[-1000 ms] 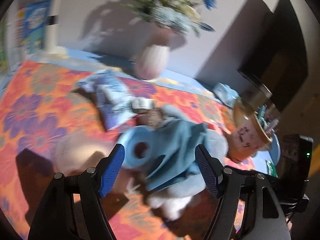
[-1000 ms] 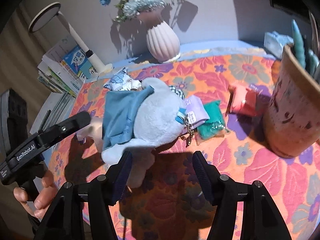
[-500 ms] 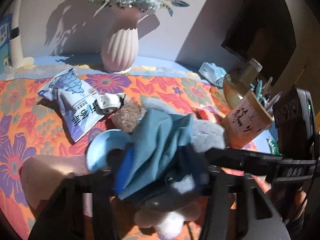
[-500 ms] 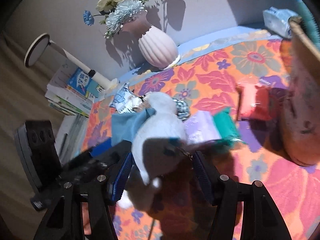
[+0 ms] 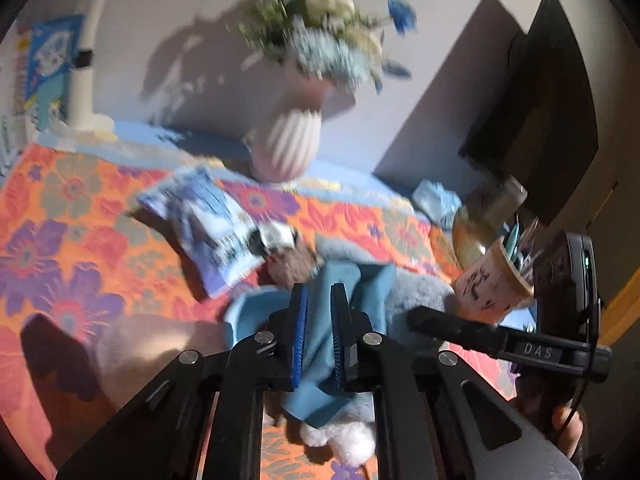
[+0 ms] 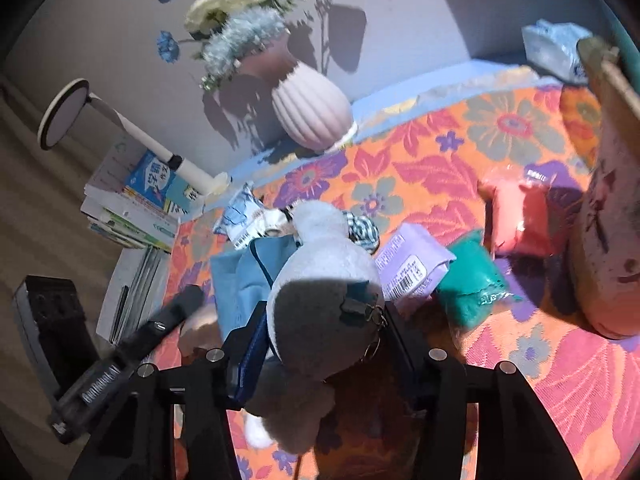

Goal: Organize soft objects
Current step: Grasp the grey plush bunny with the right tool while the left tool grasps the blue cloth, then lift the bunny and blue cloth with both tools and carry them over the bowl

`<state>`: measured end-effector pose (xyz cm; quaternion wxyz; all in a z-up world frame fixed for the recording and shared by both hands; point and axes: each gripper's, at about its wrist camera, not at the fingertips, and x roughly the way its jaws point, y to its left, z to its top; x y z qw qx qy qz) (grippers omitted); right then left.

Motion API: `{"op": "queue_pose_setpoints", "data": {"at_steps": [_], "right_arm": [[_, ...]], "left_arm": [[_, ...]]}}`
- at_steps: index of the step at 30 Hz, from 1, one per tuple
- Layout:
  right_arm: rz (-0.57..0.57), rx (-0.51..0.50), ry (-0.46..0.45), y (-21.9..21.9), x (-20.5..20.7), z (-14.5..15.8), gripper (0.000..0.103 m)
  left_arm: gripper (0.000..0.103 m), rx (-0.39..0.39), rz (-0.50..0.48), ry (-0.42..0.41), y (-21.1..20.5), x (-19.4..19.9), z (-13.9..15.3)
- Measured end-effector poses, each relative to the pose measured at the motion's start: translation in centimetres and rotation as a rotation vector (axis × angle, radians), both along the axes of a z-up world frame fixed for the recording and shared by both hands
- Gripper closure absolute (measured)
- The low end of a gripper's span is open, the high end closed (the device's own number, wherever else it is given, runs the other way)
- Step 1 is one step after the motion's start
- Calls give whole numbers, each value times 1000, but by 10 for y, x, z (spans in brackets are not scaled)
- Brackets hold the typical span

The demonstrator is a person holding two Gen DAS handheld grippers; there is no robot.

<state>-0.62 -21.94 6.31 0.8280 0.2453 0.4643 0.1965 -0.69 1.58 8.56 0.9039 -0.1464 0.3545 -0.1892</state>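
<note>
A grey plush toy (image 6: pixel 324 292) lies on the floral tablecloth with a blue cloth (image 5: pixel 320 344) draped over it. My left gripper (image 5: pixel 319 340) is shut on the blue cloth, which runs between its blue pads. My right gripper (image 6: pixel 320 344) is shut on the grey plush toy, its fingers pressing the body from both sides. The cloth also shows in the right wrist view (image 6: pixel 244 280), left of the plush. A small brown plush (image 5: pixel 292 260) lies just behind the cloth.
A ribbed pink vase (image 6: pixel 312 112) stands at the back. A blue snack bag (image 5: pixel 208 224), a lilac pack (image 6: pixel 412 268), a green pouch (image 6: pixel 472 284) and a red pouch (image 6: pixel 516 216) lie around. A pen pot (image 5: pixel 492 288) is at the right, books (image 6: pixel 136 208) at the left.
Both grippers have closed from open: the left onto the blue cloth, the right onto the grey plush toy. The left view has swung upward and blurred.
</note>
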Motion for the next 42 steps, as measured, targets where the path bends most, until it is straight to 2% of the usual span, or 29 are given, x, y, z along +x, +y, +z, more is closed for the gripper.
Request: {"op": "queue_pose_setpoints", "data": {"at_steps": [2, 5, 6, 7, 8, 9, 10, 13, 15, 17, 18, 20, 21, 22, 25, 27, 30, 34, 36, 37, 38, 40, 42], "right_arm": [[-8, 9, -31, 1, -5, 9, 51], [-10, 15, -84, 3, -12, 28, 51], [-6, -2, -91, 5, -13, 31, 51], [-5, -26, -94, 7, -14, 34, 51], [-7, -50, -93, 9, -15, 35, 51], [-7, -65, -91, 9, -17, 34, 51], [-5, -69, -84, 9, -18, 32, 51], [1, -63, -59, 5, -20, 23, 51], [4, -57, -53, 3, -21, 19, 51], [8, -52, -57, 1, -21, 19, 51], [11, -53, -60, 1, -20, 19, 51], [10, -72, -66, 3, -21, 19, 51], [9, -82, -73, 3, -21, 20, 52], [10, -77, -78, 3, -21, 21, 53], [-7, -43, -118, -4, -27, 30, 58], [-25, -31, -154, -10, -37, 43, 67], [-41, -80, -210, -20, -57, 64, 69], [11, -172, -155, -21, -66, 54, 68], [46, -196, -105, -17, -61, 42, 56], [69, -205, -88, -15, -58, 36, 40], [84, -213, -87, -12, -56, 32, 35], [119, -235, -89, -6, -52, 27, 35], [188, -298, -110, 4, -50, 25, 33]], "left_arm": [[94, -8, 9, -15, 8, -4, 8], [92, -42, -33, -9, 13, -7, 9], [79, -62, -56, 27, 11, -4, 4], [58, -77, -67, 52, 10, -3, -1], [50, -100, -76, 71, 9, -1, -8], [37, -119, -91, 80, 7, 0, -12], [32, -134, -111, 87, 4, 0, -16], [27, -145, -176, 129, -11, 3, -25], [28, -84, -169, 121, -22, 6, -26], [35, -5, -166, 121, -34, 11, -29], [49, 23, -180, 135, -42, 16, -32], [63, 29, -190, 132, -45, 19, -34], [82, 38, -180, 117, -45, 19, -32], [92, 48, -166, 107, -43, 18, -30], [93, -7, -130, 67, -28, 9, -16], [93, -2, -91, 28, -20, 1, -3], [93, -24, -67, -26, -10, -11, 16], [93, -33, -44, -32, -6, -13, 19], [93, -48, -27, -15, -2, -11, 14], [93, -51, -21, -9, 0, -11, 12], [93, -53, -16, -4, 1, -11, 10], [93, -49, -12, 3, 3, -13, 8], [93, -48, -14, 7, 5, -13, 7]]}}
